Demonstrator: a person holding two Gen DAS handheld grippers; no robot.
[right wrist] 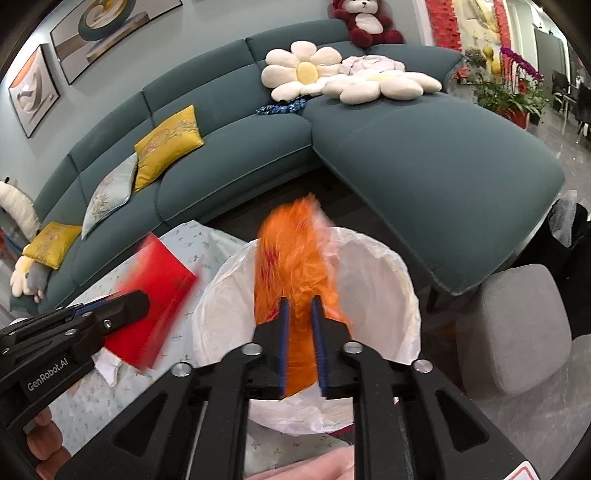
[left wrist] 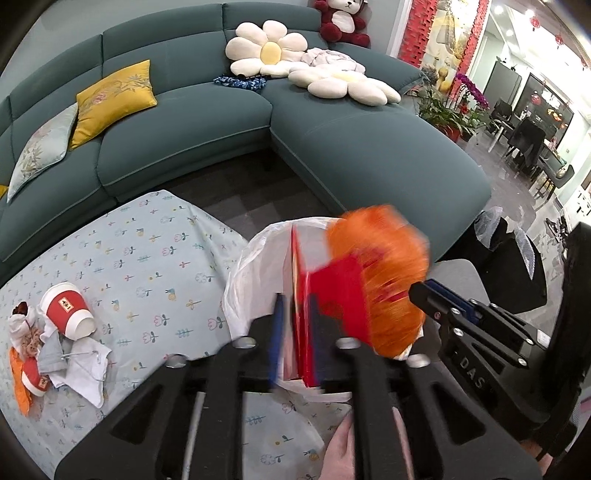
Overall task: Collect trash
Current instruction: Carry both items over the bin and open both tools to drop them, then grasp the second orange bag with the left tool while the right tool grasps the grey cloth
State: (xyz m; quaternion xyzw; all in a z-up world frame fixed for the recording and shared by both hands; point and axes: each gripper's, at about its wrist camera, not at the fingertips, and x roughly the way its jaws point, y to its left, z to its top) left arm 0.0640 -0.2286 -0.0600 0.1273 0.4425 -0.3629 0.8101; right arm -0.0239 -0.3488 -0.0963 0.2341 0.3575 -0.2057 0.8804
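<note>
- Teal sofa (left wrist: 207, 147) curves round a low table under a flowered cloth (left wrist: 147, 266); dark floor lies between them.
- On the sofa: two flower cushions (left wrist: 271, 50), two yellow cushions in the right wrist view (right wrist: 168, 146), one pale cushion (left wrist: 42, 147), one red-and-white plush bear (left wrist: 341, 20) on the backrest.
- Two framed pictures (right wrist: 107, 29) hang on the wall in the right wrist view.
- One grey stool (right wrist: 517, 328) stands just beside the bin.
- One bin lined with a white bag (right wrist: 376, 295) sits at the table's edge; the part of its inside that shows is bare liner.
- Trash pile (left wrist: 55, 343) at the cloth's far left: one red-and-white paper cup (left wrist: 68, 310) on its side, crumpled white tissues, an orange scrap, a small red-and-white piece; the exact count there is unclear.
- Left gripper (left wrist: 295, 332): fingers narrowed onto a flat red box (left wrist: 336, 291), held on edge above the bin's left rim; the box is motion-blurred.
- Right gripper (right wrist: 301, 332): fingers at a narrow gap, clamped on a crumpled orange bag (right wrist: 295, 258), which stands up above the bin's mouth, also blurred.
- Both held things sit just beside each other over the liner; whether they touch cannot be told.
</note>
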